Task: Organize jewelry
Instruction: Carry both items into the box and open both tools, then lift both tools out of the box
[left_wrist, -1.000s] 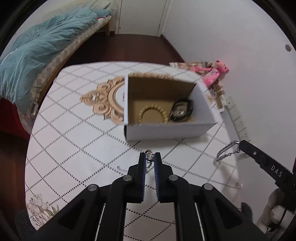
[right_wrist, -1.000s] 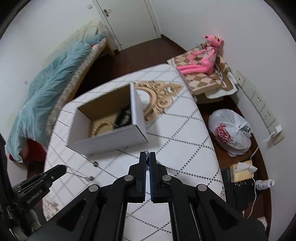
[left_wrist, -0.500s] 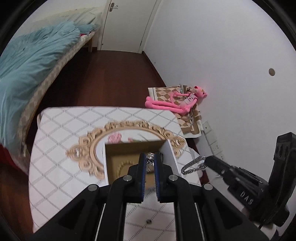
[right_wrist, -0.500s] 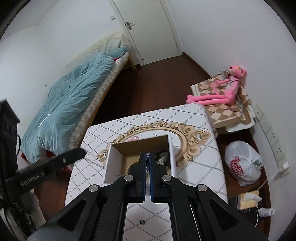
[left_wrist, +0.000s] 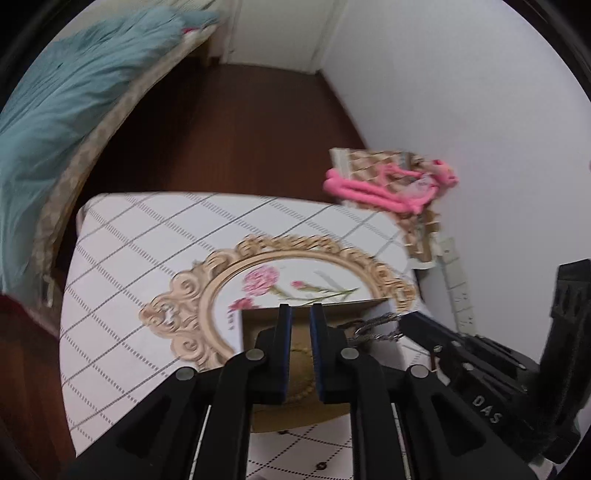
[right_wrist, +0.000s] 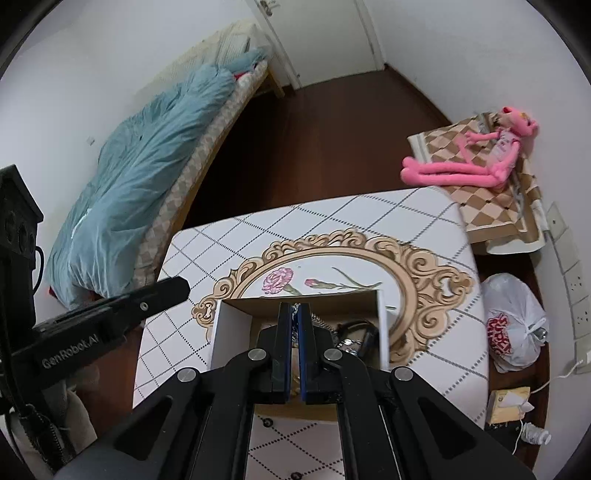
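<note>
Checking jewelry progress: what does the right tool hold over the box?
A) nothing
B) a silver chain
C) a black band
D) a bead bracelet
B: a silver chain dangles from the shut right tool above the cardboard box.

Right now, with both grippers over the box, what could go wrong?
1. The right gripper pinches a silver chain that dangles close to the right wall of the box. If it is let go here, it might drape over the rim or slide outside.
2. The black bracelet lies just beneath it, so the chain could land on it and tangle.
3. The two grippers are close together and could bump.
</note>
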